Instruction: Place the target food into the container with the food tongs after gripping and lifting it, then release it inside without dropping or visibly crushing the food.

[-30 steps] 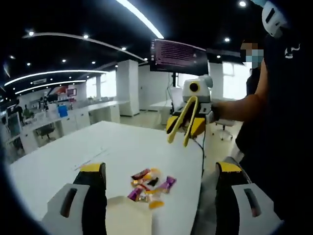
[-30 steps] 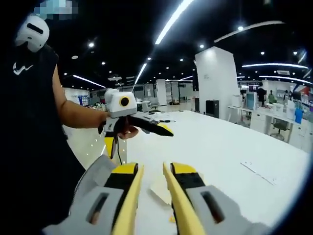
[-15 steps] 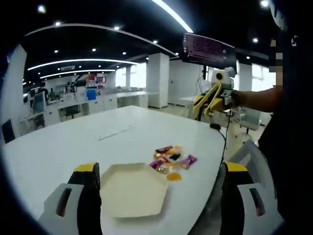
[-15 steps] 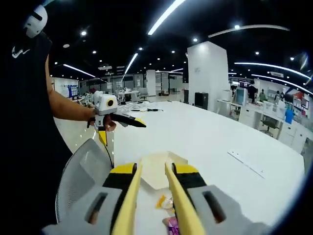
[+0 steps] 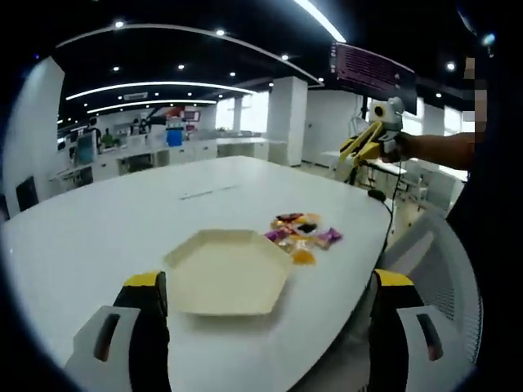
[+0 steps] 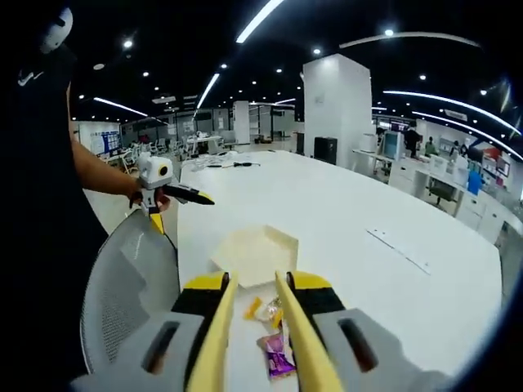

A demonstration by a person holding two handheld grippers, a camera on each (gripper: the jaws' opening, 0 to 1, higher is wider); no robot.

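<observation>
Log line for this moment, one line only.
left gripper: open, empty | right gripper: holding tongs | tray: empty | candies: on table, untouched

Both views are bright and evenly lit from above by long ceiling strip lights and small round spotlights, which blow out to pure white. The white table reflects this light and looks washed out, with soft, faint shadows. Beyond the yellow tongs the far office turns hazy and soft. Fisheye bending curves the ceiling lines strongly towards the edges, and the candy wrappers between the tongs' arms look slightly blurred
</observation>
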